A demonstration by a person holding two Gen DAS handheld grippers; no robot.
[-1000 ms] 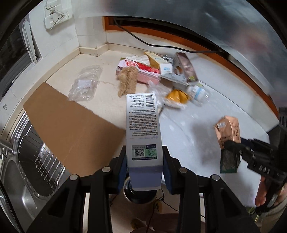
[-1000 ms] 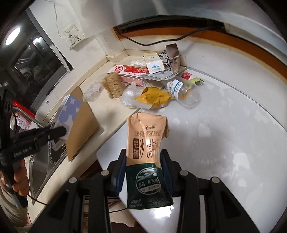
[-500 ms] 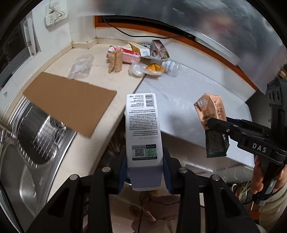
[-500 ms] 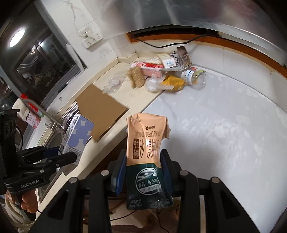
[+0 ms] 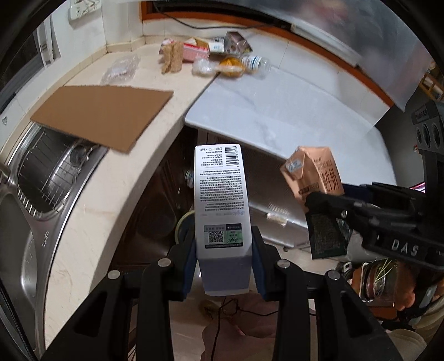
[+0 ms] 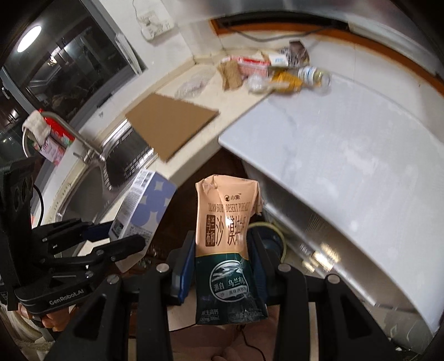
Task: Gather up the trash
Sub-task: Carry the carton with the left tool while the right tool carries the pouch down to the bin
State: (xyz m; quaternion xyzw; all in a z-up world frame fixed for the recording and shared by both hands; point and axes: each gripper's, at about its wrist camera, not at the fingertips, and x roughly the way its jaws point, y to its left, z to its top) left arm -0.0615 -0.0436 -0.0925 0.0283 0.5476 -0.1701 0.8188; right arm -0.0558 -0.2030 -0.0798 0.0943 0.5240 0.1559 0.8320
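Both tools have drawn back off the counter (image 5: 91, 200), angled down, gripping cartons.

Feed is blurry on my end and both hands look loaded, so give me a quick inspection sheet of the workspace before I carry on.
Surface: cream counter meeting a white marble top, both bare in the middle.
Job's things: white box in the left gripper; tan-and-green milk carton in the right gripper; both are past the counter edge.
Clutter: trash pile in the far corner; clear plastic wrapper; cardboard sheet overhanging the sink.
Grippers: each shut on its item, pads on both sides.
Cables: black cable along the back wall; a thin cord on the floor below.
Surroundings: wall socket, tap, dark window.
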